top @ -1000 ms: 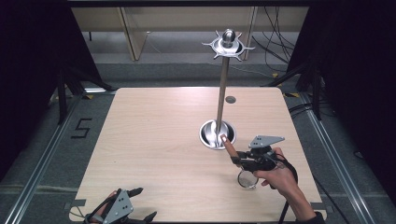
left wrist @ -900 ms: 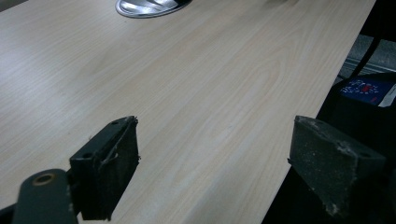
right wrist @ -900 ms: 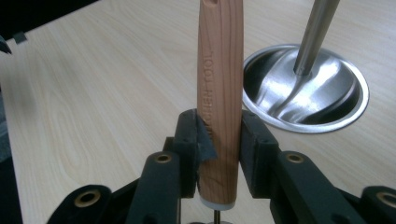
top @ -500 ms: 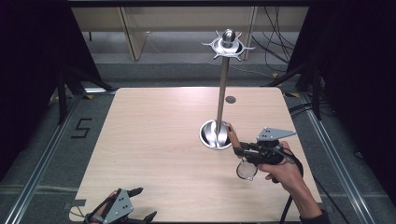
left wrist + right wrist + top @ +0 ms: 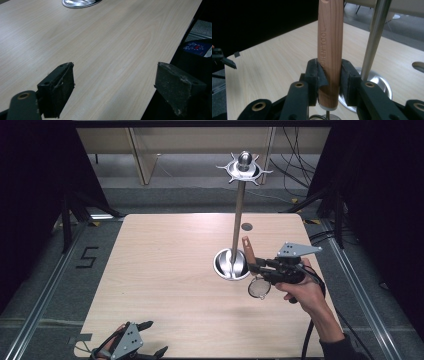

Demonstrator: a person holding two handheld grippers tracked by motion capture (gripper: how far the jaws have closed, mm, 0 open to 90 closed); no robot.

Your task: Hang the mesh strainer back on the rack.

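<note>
A: At the lower left of the high view we see the left gripper [image 5: 150,353], jaws spread wide with nothing between them, at the near edge of the table [image 5: 165,265]

B: Right of centre stands the metal stand [image 5: 239,215]. Just right of its round base we see the right gripper [image 5: 253,266] clamped on the strainer's wooden handle [image 5: 329,50], which points up, the mesh strainer [image 5: 259,288] hanging below
</note>
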